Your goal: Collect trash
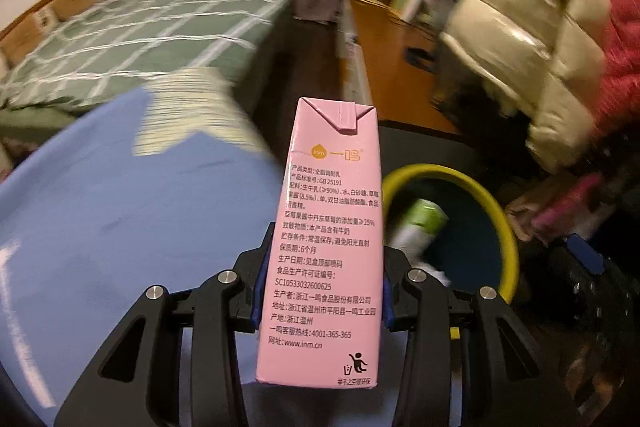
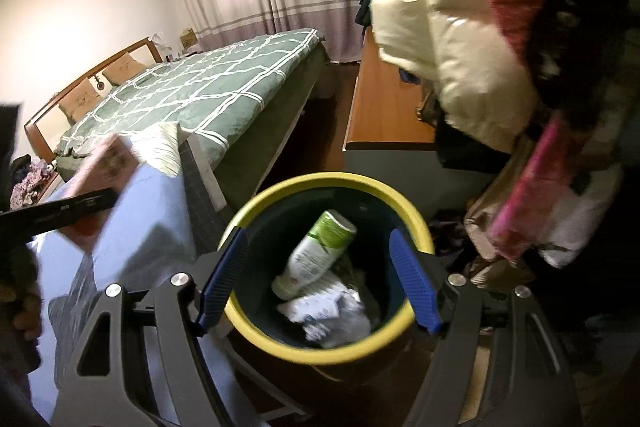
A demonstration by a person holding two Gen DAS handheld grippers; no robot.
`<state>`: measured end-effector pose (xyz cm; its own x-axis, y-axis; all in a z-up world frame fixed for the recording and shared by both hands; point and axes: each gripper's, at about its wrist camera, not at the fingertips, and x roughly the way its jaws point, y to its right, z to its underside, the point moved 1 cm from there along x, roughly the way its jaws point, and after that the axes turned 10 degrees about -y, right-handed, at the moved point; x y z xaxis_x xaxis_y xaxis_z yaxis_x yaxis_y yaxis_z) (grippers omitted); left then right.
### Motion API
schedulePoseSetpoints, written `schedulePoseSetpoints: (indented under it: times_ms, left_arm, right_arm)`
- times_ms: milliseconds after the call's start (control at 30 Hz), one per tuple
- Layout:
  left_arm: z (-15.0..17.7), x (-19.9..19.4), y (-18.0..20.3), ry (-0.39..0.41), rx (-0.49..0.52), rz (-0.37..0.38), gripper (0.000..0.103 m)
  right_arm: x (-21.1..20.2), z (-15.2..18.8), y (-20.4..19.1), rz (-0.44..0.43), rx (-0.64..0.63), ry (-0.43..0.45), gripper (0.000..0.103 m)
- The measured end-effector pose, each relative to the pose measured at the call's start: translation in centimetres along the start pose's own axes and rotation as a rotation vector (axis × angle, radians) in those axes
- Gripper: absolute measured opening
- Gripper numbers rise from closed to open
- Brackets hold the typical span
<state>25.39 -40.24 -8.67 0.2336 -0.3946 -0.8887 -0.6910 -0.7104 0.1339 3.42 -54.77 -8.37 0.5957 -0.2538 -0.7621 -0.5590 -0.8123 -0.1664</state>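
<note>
My left gripper (image 1: 324, 291) squeezes a pink milk carton (image 1: 328, 239) tight between its blue pads. The carton stands up, just beside the yellow-rimmed bin (image 2: 332, 187), over the blue table (image 1: 120, 227). My right gripper (image 2: 318, 283) is spread wide and holds nothing, right above the bin. Inside the bin lie a green-and-white bottle (image 2: 316, 255) and crumpled paper (image 2: 332, 315).

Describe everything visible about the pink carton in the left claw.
The pink carton is a slim, tall drink box of coated paperboard, its folded top flap glued down, one face printed with Chinese text, an orange logo and a litter pictogram. It looks intact and undented. The left claw is shut on its lower half, blue pads pressing both narrow sides, holding it upright beside the yellow-rimmed bin.
</note>
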Motion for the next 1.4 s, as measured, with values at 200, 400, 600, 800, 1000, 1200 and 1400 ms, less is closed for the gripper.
schedulePoseSetpoints:
  times_ms: [200,400,600,800,1000,1200,1400]
  left_arm:
    - [-1.0,5.2,8.3,-0.090,0.069,0.073,0.041]
    - [-1.1,9.4,12.1,-0.149,0.091,0.077,0.042]
    - [-0.9,9.7,12.2,-0.120,0.067,0.042,0.079]
    - [0.9,3.3,8.9,-0.002,0.020,0.025,0.089]
    - [5.8,-6.7,3.5,0.180,-0.053,-0.047,0.098]
    - [13.7,-17.1,-2.4,0.393,-0.152,-0.264,0.098]
    - [21.7,-22.8,-7.3,0.417,-0.293,-0.401,0.098]
  right_arm:
    - [-1.3,1.4,3.2,-0.007,0.039,-0.007,0.070]
    - [-1.7,1.8,5.0,-0.004,0.067,-0.002,0.070]
    - [-2.3,1.9,5.8,0.000,0.078,0.006,0.070]
    - [-2.6,1.8,4.4,-0.023,0.042,0.002,0.070]
    - [-3.1,1.9,1.3,-0.076,-0.042,-0.005,0.070]
    - [-5.1,2.4,-2.5,-0.129,-0.139,0.027,0.071]
    - [-8.2,3.4,-5.4,-0.154,-0.207,0.090,0.076]
